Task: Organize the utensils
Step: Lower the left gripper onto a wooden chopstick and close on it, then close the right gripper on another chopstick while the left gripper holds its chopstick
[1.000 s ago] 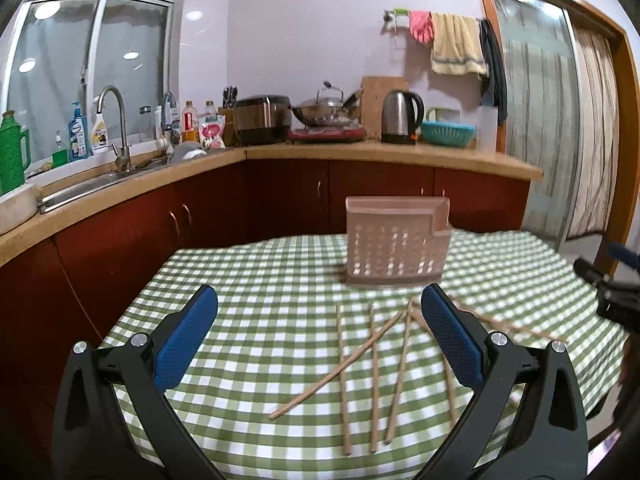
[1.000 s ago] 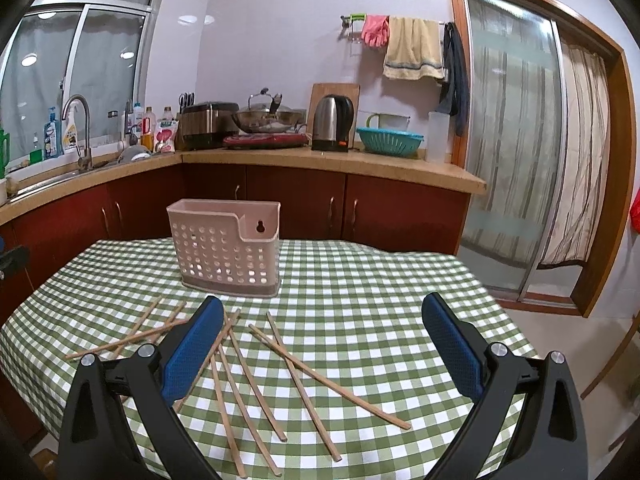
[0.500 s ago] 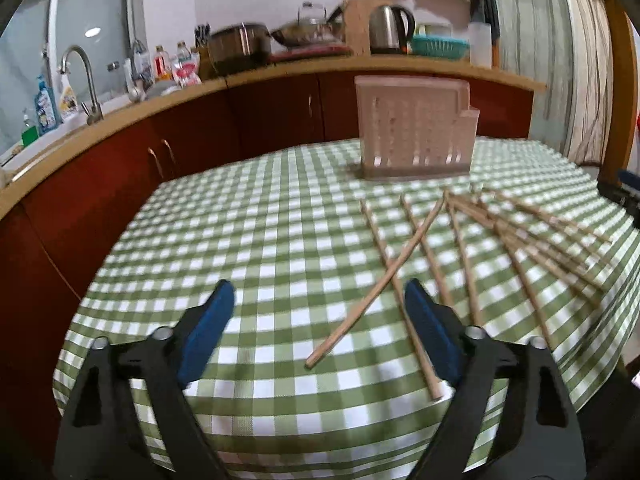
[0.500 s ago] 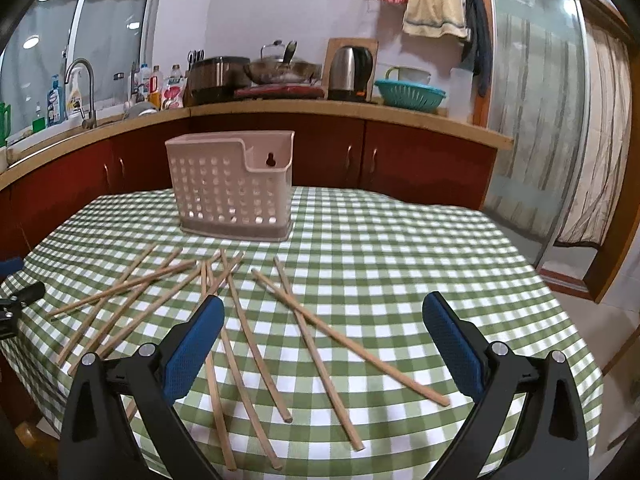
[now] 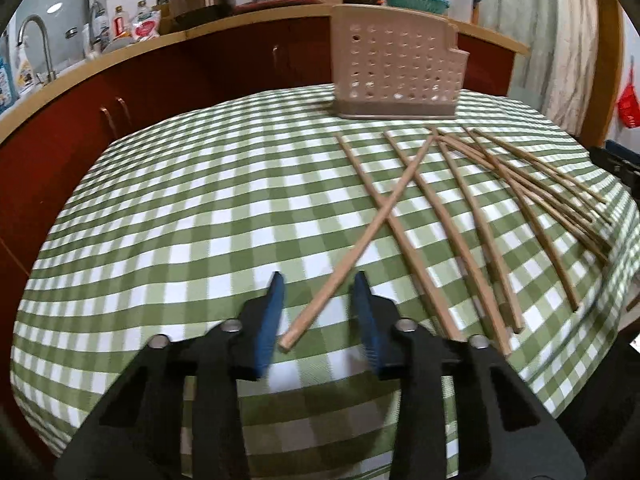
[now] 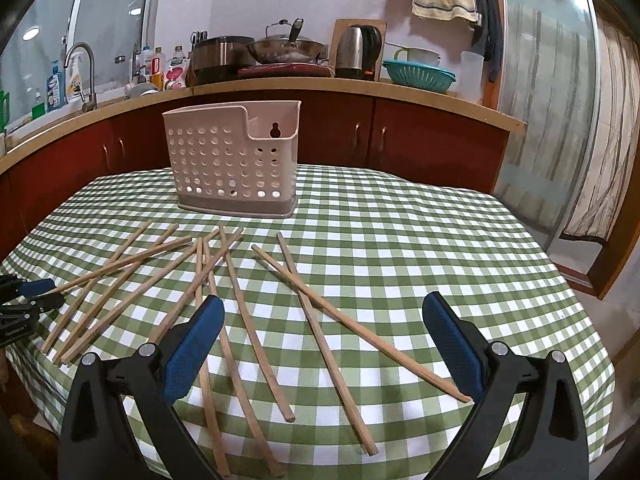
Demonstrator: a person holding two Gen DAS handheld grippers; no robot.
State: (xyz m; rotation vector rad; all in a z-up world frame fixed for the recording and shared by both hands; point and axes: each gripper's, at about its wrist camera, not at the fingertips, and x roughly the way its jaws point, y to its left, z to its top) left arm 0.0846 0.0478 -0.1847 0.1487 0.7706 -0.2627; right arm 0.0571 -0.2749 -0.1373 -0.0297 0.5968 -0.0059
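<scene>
Several wooden chopsticks (image 6: pixel 240 300) lie scattered on the green checked tablecloth (image 5: pixel 180 220). Behind them stands a beige perforated utensil holder (image 5: pixel 396 68), upright, also in the right wrist view (image 6: pixel 236 164). My left gripper (image 5: pixel 318 280) is low over the cloth and its jaws are closing. The near end of one slanted chopstick (image 5: pixel 360 248) lies between them, with a gap still showing on each side. My right gripper (image 6: pixel 323 300) hangs wide open above the right-hand chopsticks and holds nothing. The left gripper (image 6: pixel 48 294) also shows at the left edge of the right wrist view.
The table's rounded edge drops off close in front of both grippers. Red-brown cabinets and a wooden counter (image 6: pixel 400 92) run behind, with a kettle (image 6: pixel 358 52), a wok, a teal colander and a sink tap (image 6: pixel 82 72). A curtained glass door is at the right.
My left gripper has dropped to the tablecloth, tilted downward, and narrowed its jaws around the near end of one chopstick. My right gripper sank a little and stayed wide open.
</scene>
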